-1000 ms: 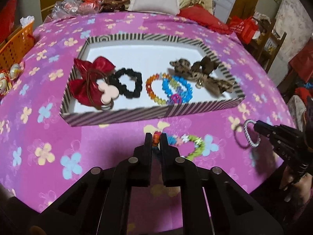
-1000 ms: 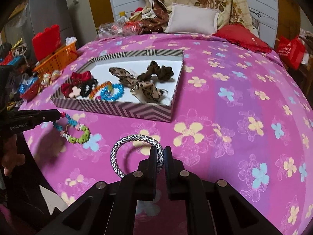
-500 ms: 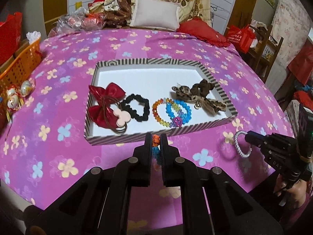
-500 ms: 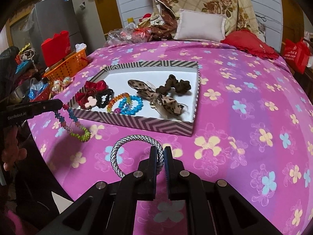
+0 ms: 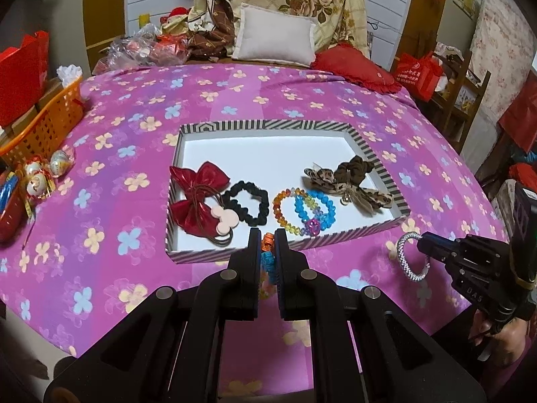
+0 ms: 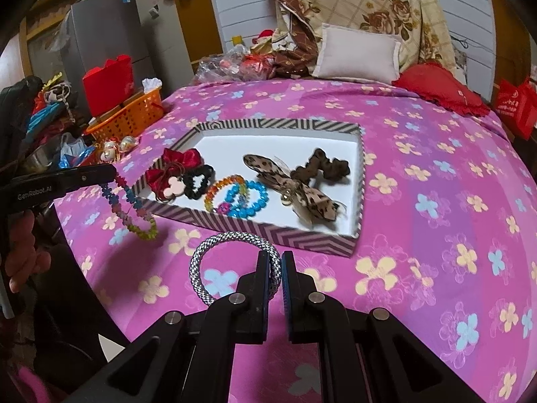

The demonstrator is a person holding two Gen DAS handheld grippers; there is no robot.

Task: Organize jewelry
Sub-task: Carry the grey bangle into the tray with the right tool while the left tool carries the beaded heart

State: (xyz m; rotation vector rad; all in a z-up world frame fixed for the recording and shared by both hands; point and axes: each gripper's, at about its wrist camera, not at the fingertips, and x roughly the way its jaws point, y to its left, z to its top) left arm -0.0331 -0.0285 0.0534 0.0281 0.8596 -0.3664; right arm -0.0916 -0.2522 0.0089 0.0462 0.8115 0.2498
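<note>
A striped-rim tray (image 5: 285, 124) (image 6: 268, 231) on the pink flowered bed holds a red bow (image 5: 196, 194), a black scrunchie (image 5: 246, 203), two bead bracelets (image 5: 305, 211), a leopard bow (image 5: 349, 191) and a brown scrunchie (image 6: 322, 168). My left gripper (image 5: 267, 238) is shut on a colourful bead bracelet (image 6: 134, 211) and holds it in the air near the tray's front edge. My right gripper (image 6: 276, 262) is shut on a silver woven bangle (image 6: 231, 262) (image 5: 411, 258), held above the bed to the right of the tray.
An orange basket (image 5: 40, 124) and small figurines (image 5: 37, 178) sit at the bed's left edge. Pillows (image 5: 275, 38) and a red cushion (image 5: 355, 67) lie at the far end. Red bags (image 5: 419, 74) and shelves stand at the right.
Both grippers have risen and drawn back from the bed with their bracelets. The bead bracelet has come up off the bedcover and now hangs from the left gripper.
</note>
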